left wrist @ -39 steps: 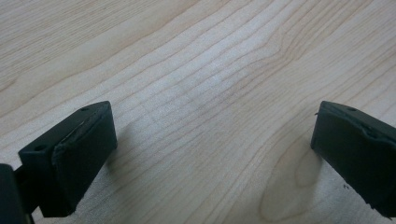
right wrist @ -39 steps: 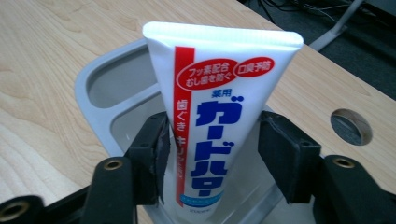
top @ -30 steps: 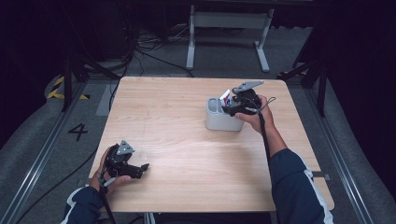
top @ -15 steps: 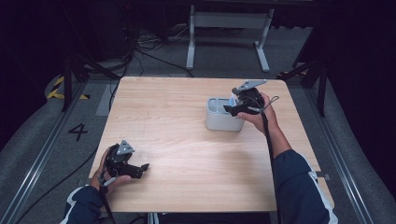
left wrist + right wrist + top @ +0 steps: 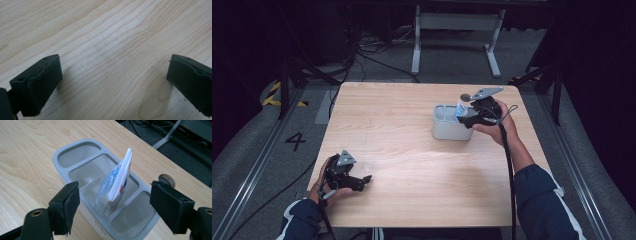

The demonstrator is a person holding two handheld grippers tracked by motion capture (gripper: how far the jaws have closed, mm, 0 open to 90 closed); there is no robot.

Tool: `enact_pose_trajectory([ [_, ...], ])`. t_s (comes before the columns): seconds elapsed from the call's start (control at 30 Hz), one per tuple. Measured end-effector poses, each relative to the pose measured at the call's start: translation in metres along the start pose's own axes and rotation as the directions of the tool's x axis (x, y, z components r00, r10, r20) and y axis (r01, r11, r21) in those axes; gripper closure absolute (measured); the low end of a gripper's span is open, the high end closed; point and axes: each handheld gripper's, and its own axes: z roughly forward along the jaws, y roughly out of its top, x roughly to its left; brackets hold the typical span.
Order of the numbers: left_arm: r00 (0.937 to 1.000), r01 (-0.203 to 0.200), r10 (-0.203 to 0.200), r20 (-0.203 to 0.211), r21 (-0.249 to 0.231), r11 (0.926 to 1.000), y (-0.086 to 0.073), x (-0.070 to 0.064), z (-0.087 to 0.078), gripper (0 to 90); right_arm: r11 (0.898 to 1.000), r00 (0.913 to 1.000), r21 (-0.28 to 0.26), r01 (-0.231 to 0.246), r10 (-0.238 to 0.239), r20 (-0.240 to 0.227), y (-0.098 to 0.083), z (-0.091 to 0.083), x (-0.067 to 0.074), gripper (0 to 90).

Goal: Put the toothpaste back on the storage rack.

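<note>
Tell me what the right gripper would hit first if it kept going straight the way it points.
Probably the toothpaste tube, standing tilted in the grey holder's middle compartment, between the right gripper's open jaws; depth is uncertain.

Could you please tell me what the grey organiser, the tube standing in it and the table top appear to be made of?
Grey organiser: probably moulded plastic, matt, with smooth rounded rims and thin even walls.
Tube: seemingly soft plastic or laminate, glossy, with white, blue and red print and a flat crimped top end.
Table top: wood or a wood-look laminate, pale with a slight sheen; the grain lines are visible, but I cannot tell which.
</note>
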Motion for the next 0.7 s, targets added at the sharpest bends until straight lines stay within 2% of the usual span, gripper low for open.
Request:
enact_pose_trajectory([
  [0.27,1.0000,-0.003,0.003,-0.004,0.001,1.0000,0.000,0.000,0.000,0.6,0.999,0.9993,0.006,0.035,-0.035,0.012,-0.007,-0.016,0.005,25.8],
  [0.33,0.9997,0.026,-0.026,-0.001,0.005,0.9997,-0.001,-0.002,-0.001,0.6,0.999,0.9990,0.005,0.043,-0.043,0.012,-0.008,-0.018,0.007,25.9],
  [0.7,0.9997,0.025,-0.025,-0.001,0.006,0.9997,-0.001,-0.002,-0.001,0.6,0.997,0.9966,0.019,0.080,-0.080,0.018,-0.023,-0.033,0.015,26.0],
])
